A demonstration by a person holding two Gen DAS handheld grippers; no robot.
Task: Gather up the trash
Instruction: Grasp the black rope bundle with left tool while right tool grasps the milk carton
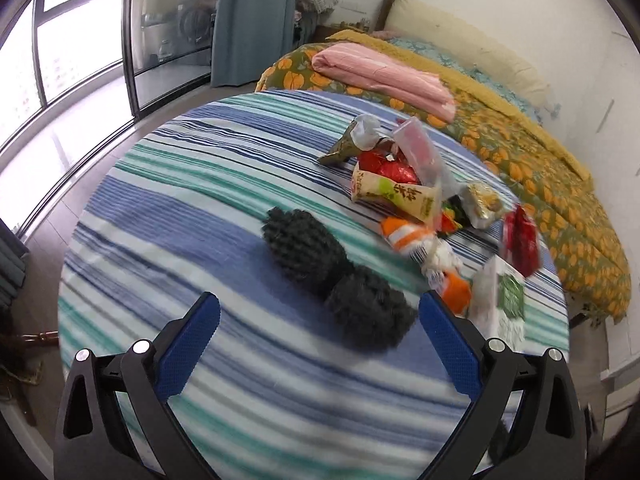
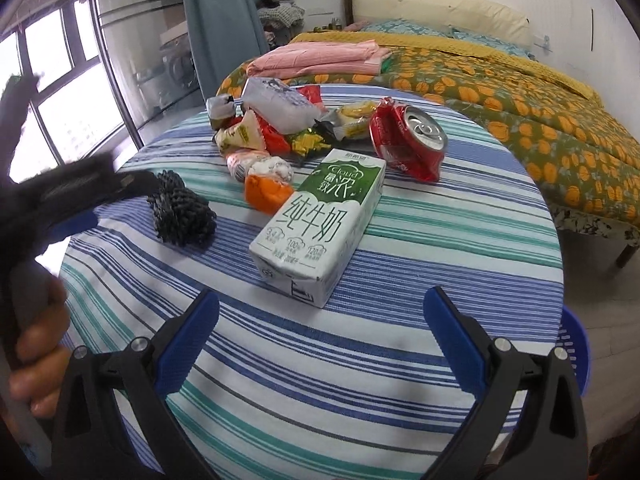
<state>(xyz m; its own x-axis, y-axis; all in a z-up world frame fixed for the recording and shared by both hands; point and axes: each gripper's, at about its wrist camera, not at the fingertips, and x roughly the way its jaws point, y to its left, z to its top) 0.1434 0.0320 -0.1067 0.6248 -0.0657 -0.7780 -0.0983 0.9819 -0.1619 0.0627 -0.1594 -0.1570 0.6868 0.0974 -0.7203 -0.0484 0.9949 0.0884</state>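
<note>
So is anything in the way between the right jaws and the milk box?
No. The right gripper is open, and only bare striped tablecloth lies between it and the milk carton. The crushed red can and wrappers sit behind the carton.

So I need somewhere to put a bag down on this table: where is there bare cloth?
Free: the near striped cloth between the right gripper and the milk carton, and the window side left of the black scrubber. Crowded: the far side, with wrappers and the crushed can.
</note>
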